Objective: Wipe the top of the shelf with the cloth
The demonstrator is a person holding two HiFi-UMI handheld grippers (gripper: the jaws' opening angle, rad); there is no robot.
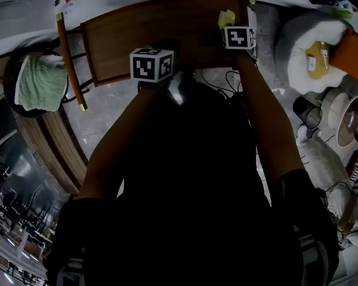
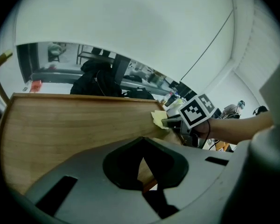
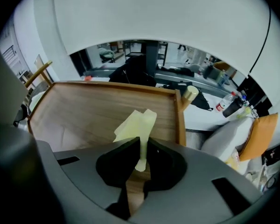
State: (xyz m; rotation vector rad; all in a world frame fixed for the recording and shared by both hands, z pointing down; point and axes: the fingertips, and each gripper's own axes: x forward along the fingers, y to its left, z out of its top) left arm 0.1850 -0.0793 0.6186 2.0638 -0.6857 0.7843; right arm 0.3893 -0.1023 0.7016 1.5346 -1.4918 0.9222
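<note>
Shelf top: a flat brown wooden board with a thin raised rim (image 1: pixel 137 34). It sits right in front of the person.

Cloth: a small, thin, pale yellow cloth (image 3: pixel 135 121). It is near the far right corner of the shelf top, just beside the right rim. The loose end sticks out past the jaws, over the wood.

Right gripper: the grey right gripper (image 3: pixel 141 148) has its jaws pressed tight on the yellow cloth. It has a black-and-white marker cube on top. It is low over the right side of the shelf top.

Left gripper: the grey left gripper (image 2: pixel 142 158) has its jaws closed together with nothing between them. It is over the near edge of the shelf top, to the left of the right gripper and apart from it. It points across the wood toward the cloth.

Arms: both of the person's arms reach forward over the shelf.

Left of the shelf: a folded green towel (image 1: pixel 39 79) lies on a round dark stand. A long wooden stick (image 1: pixel 70 64) stands between the towel and the shelf.

Right of the shelf: a big white cushion (image 1: pixel 298 46) holds a yellow bottle (image 1: pixel 316 59).
</note>
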